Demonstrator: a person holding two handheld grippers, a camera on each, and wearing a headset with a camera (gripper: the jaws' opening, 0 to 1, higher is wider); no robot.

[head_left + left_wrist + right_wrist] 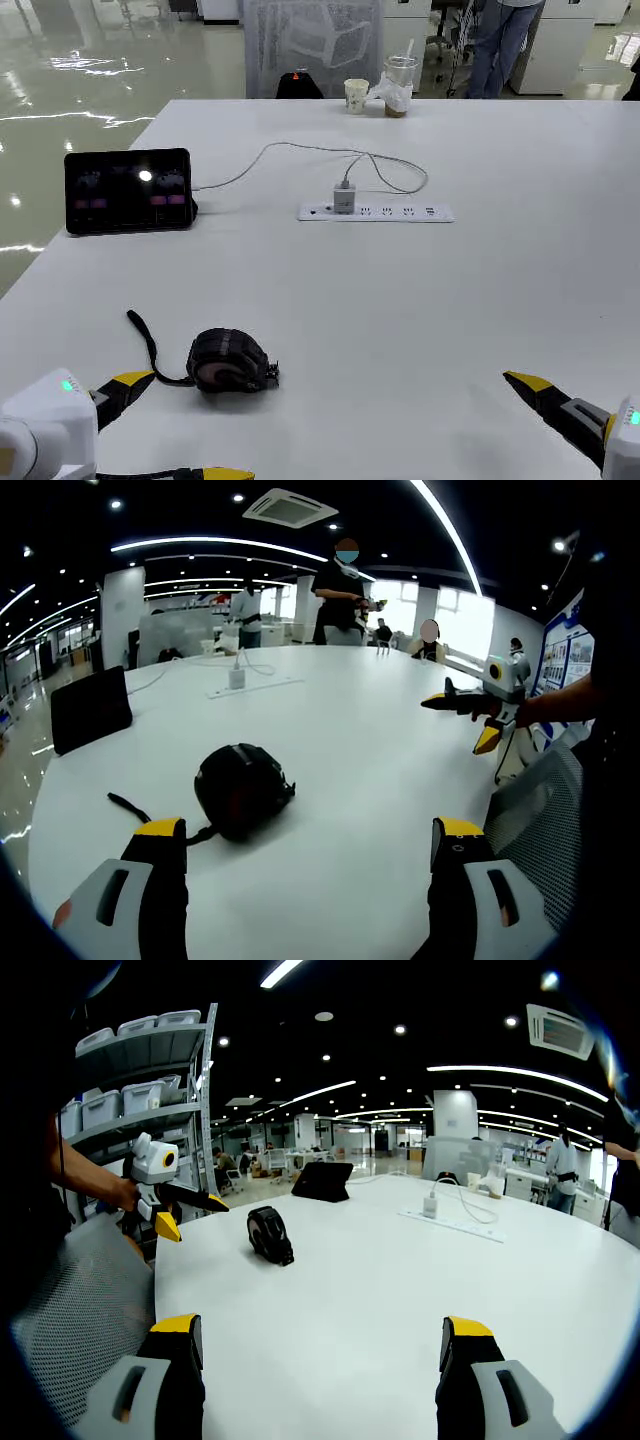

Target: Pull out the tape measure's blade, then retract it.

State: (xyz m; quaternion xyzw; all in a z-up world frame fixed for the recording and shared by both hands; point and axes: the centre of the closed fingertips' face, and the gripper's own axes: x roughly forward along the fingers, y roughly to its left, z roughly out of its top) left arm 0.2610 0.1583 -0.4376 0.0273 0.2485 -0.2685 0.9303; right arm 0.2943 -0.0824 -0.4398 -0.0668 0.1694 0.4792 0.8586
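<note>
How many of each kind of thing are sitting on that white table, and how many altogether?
Tape measure: 1
Tablet: 1
Power strip: 1
Charger: 1
Cups: 2
Total: 6

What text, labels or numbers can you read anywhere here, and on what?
No text can be read.
Tablet screen: pink patches, too blurred.
Power strip: marks too small.
Tape measure: no legible label.
Paper cup: print too small.
</note>
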